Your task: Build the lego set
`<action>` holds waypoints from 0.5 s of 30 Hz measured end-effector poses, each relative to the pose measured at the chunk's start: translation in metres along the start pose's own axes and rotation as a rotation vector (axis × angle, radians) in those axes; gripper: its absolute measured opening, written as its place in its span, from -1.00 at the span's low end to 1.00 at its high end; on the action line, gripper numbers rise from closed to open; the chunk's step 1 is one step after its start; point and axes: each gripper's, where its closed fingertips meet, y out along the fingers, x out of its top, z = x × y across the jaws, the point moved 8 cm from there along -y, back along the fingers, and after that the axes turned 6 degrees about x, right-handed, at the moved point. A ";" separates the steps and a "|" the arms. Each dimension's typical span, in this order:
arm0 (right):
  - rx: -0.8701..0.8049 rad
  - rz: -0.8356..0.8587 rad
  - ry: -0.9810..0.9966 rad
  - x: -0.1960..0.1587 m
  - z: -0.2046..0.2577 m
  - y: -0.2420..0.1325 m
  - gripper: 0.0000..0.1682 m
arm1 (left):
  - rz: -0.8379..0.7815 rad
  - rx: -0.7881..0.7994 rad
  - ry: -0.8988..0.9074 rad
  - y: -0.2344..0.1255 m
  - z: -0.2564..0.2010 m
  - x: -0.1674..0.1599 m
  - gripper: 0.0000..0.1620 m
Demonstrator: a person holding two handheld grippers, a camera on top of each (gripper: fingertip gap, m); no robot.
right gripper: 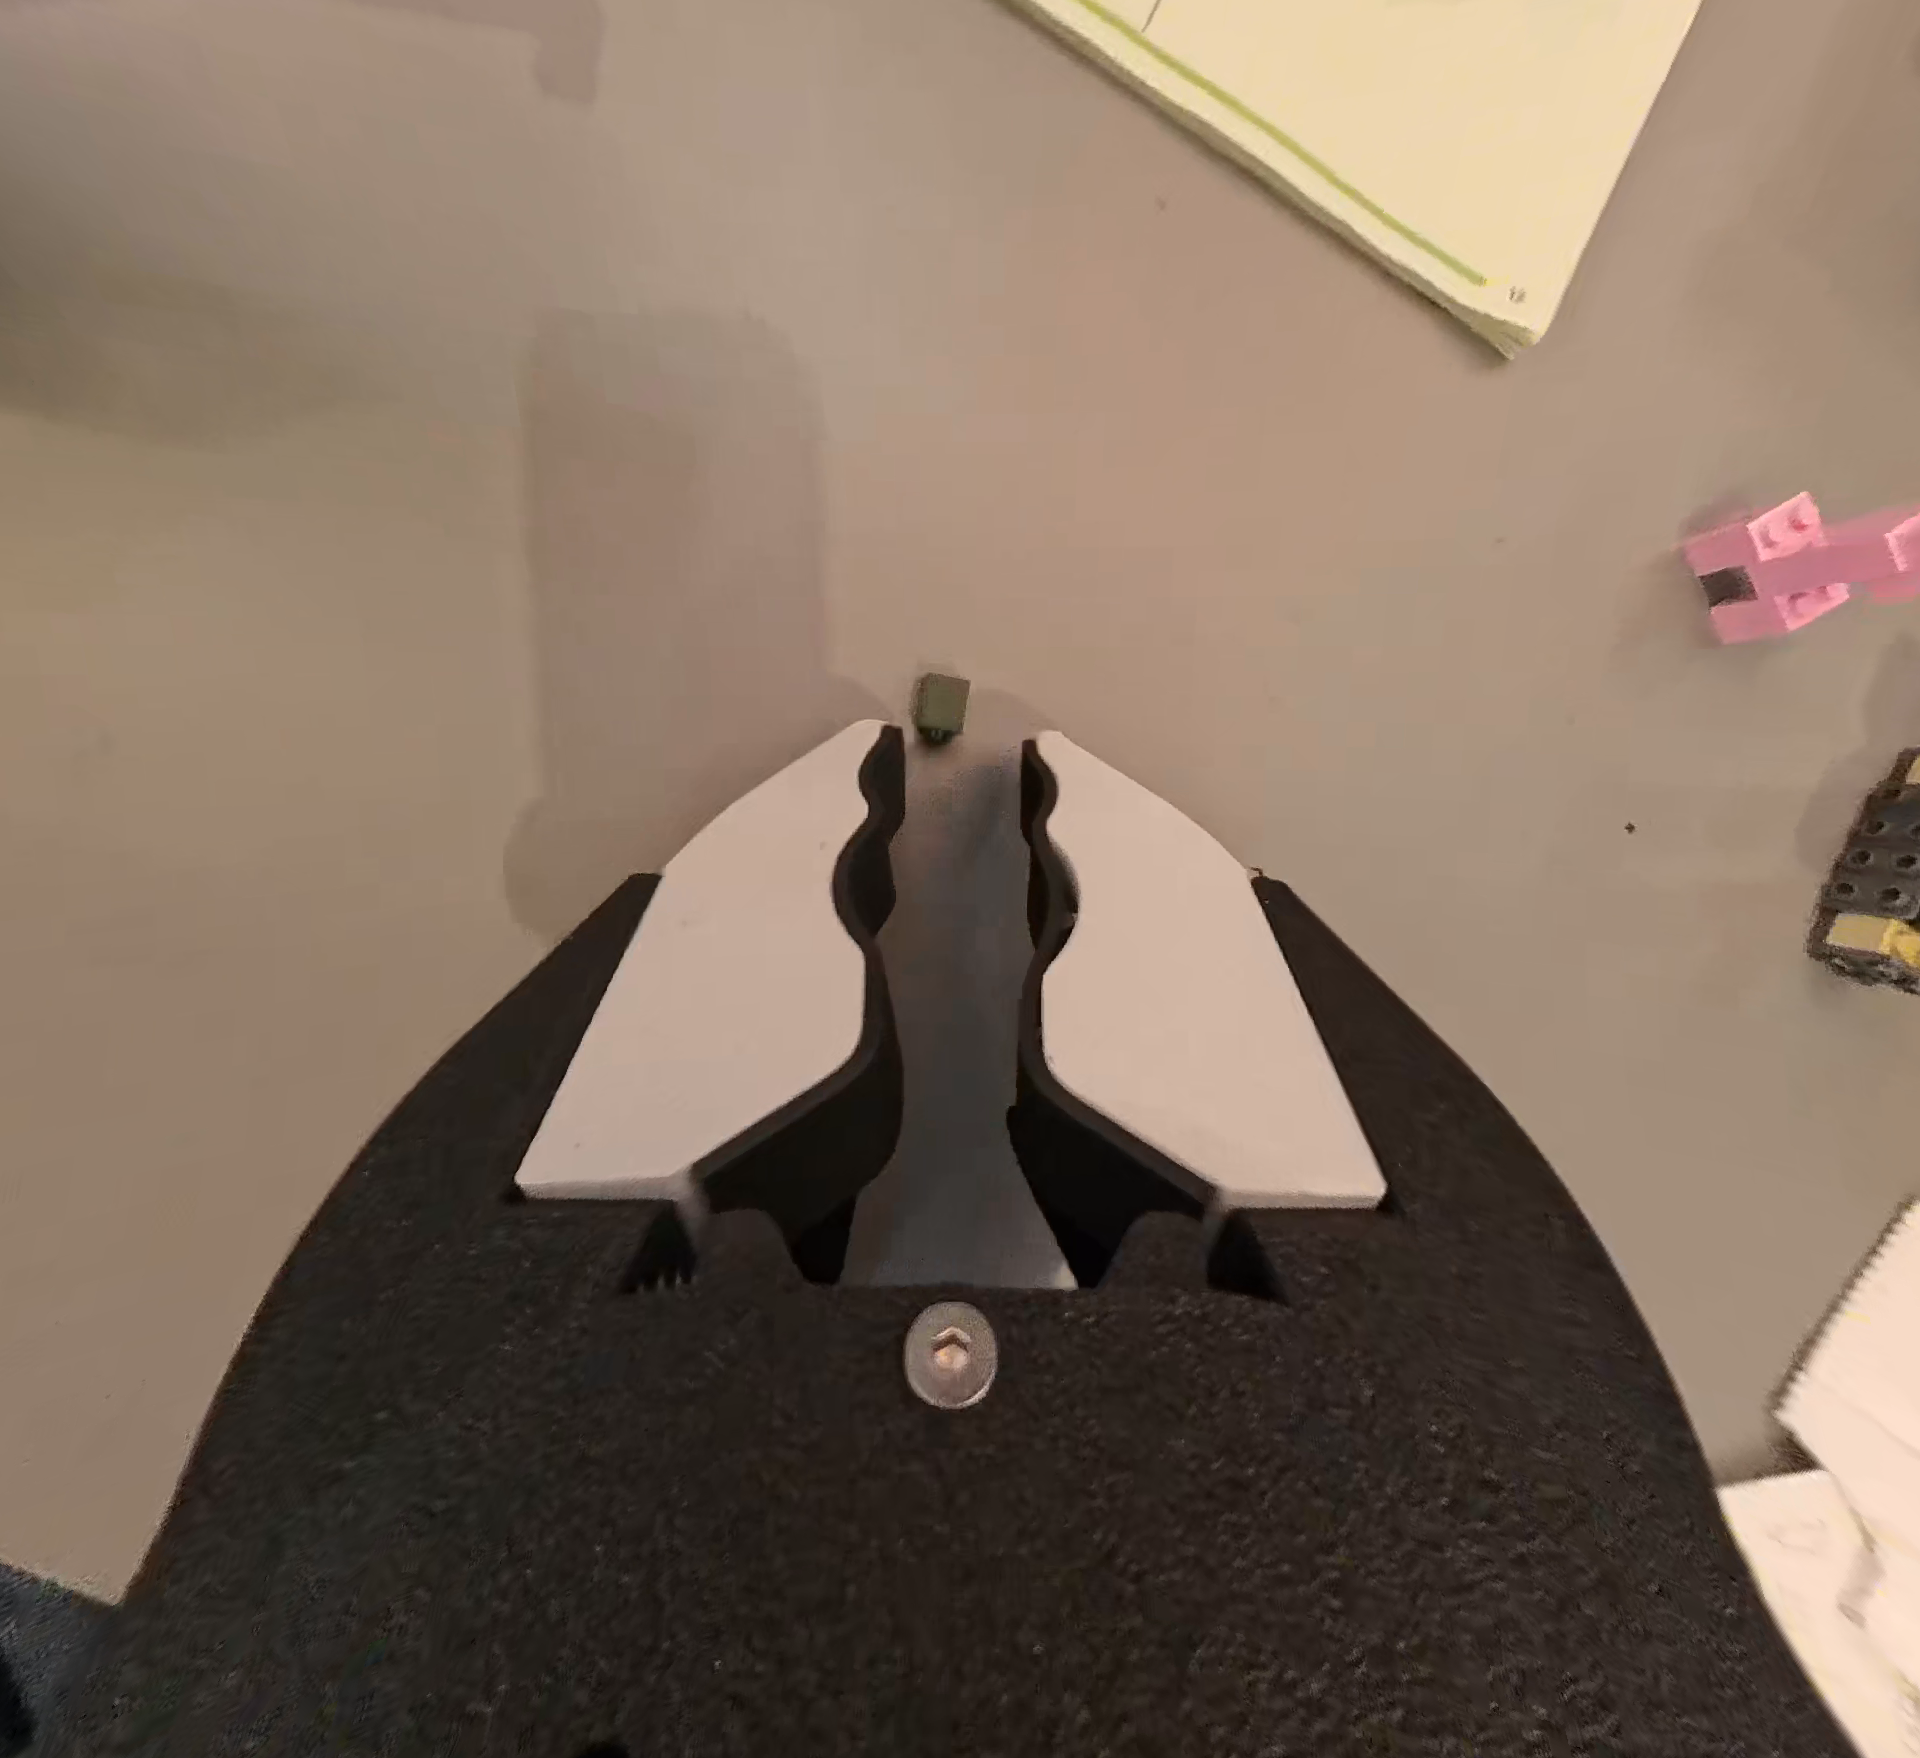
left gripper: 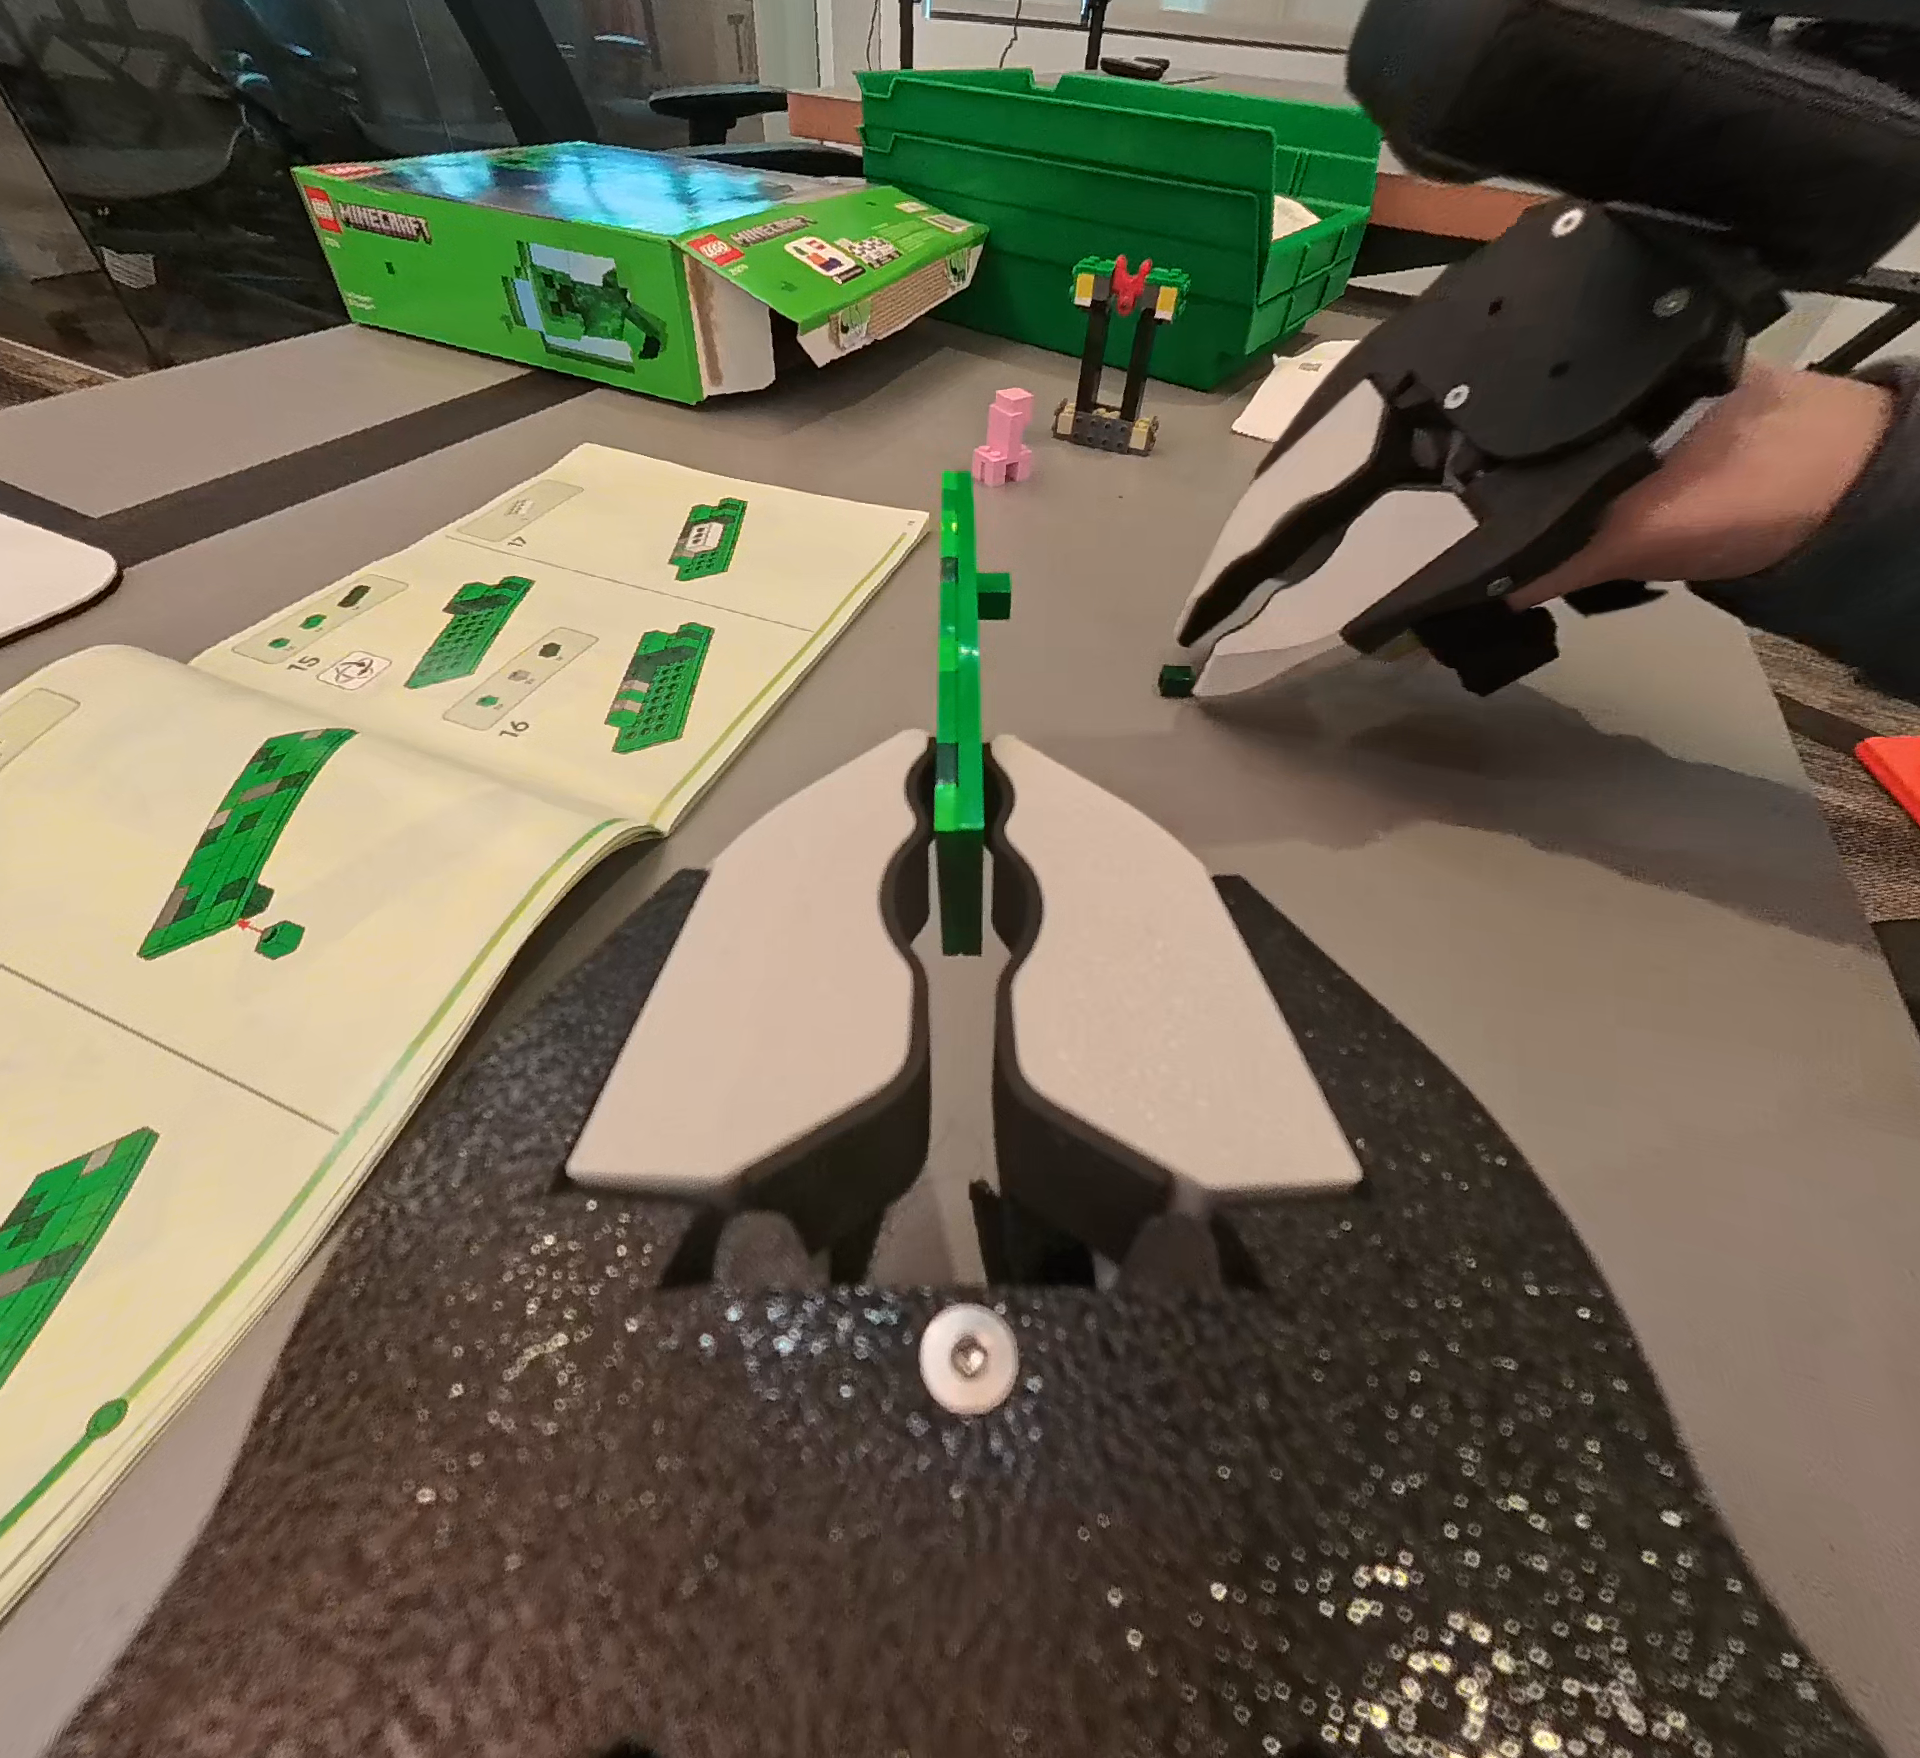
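- Closest to the left wrist camera, the left gripper (left gripper: 958, 752) is clamped on a long green lego plate (left gripper: 958, 669), held on edge so that it runs away from the camera between the two grey fingers (left gripper: 790, 960).
- One small green brick (left gripper: 994, 593) sticks out from the right face of that plate, partway along it.
- Out to the right in the same view, the right gripper (left gripper: 1195, 664) is tilted down with its tips at the grey table (left gripper: 1455, 1033), a person's hand (left gripper: 1704, 503) behind it.
- A tiny dark green lego piece (left gripper: 1174, 680) lies on the table just beside those tips; in the right wrist view the same piece (right gripper: 940, 706) sits just ahead of the gap, not between the fingers (right gripper: 748, 960).
- The right gripper (right gripper: 956, 742) stands narrowly parted and holds nothing.
- An open instruction booklet (left gripper: 364, 773) lies left of the plate, its corner also showing in the right wrist view (right gripper: 1351, 98).
- Beyond the plate stand a pink lego figure (left gripper: 1005, 441) and, just beside it, a small black-and-green lego build (left gripper: 1117, 358).
- Farther back, a green lego box (left gripper: 582, 274) lies on its side with its end flap open, next to stacked green bins (left gripper: 1122, 191).
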 end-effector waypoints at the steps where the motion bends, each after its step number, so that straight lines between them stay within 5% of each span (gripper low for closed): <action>1: -0.012 -0.002 -0.021 0.003 0.001 0.000 -0.75 | -0.001 -0.001 -0.002 0.000 0.000 0.000 -0.93; 5: 0.047 -0.214 -0.125 0.025 0.014 -0.013 -0.61 | -0.015 -0.062 -0.029 -0.001 0.000 0.001 -0.93; 10: 0.383 -0.589 -0.251 0.045 0.031 -0.047 -0.39 | -0.074 -0.386 -0.089 -0.004 -0.009 0.006 -0.93; 15: 0.570 -0.594 -0.298 0.049 0.033 -0.058 -0.51 | -0.061 -0.546 -0.090 -0.005 -0.016 0.006 -0.93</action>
